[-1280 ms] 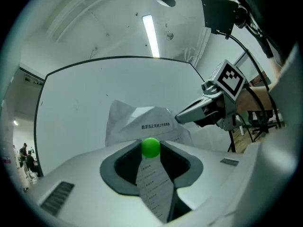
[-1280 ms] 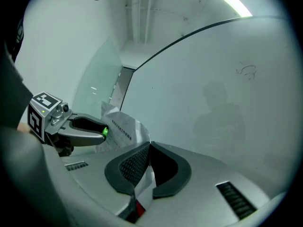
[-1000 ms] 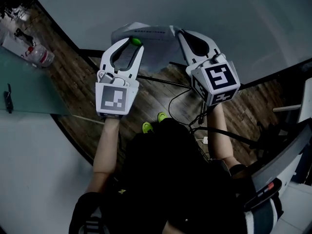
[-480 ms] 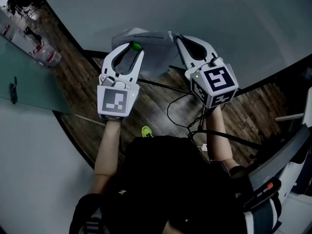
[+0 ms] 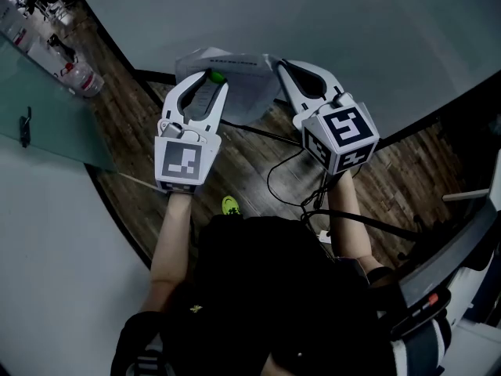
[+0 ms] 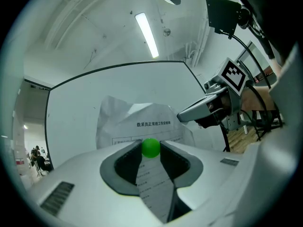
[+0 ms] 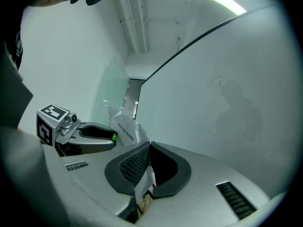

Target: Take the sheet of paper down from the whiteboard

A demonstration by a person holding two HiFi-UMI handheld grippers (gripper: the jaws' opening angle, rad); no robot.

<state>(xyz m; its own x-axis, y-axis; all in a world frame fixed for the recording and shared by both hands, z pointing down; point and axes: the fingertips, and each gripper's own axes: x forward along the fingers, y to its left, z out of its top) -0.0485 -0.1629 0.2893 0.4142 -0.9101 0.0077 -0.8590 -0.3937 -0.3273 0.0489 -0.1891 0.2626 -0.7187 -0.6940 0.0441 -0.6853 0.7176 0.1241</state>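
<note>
The creased printed sheet of paper (image 5: 235,81) hangs in the air in front of the whiteboard (image 5: 352,37), off its surface. My right gripper (image 5: 275,65) is shut on the sheet's right edge; in the right gripper view the paper (image 7: 142,186) is pinched between the jaws (image 7: 147,146). My left gripper (image 5: 210,81) is shut on a small green ball (image 5: 214,75) at its fingertips. In the left gripper view the ball (image 6: 151,148) sits between the tips, with the paper (image 6: 137,119) behind it and showing through the gap. Both grippers point level, side by side.
A glass partition (image 5: 47,124) stands at the left, with a plastic bottle (image 5: 84,79) near it. Black cables (image 5: 290,178) trail over the wooden floor beneath my hands. A green shoe (image 5: 229,205) shows below. Dark equipment (image 5: 454,265) fills the lower right.
Both grippers travelled sideways together with the paper and the green ball, grips unchanged. The floor, bottle and glass partition shifted in the head view, and the green shoe stepped back.
</note>
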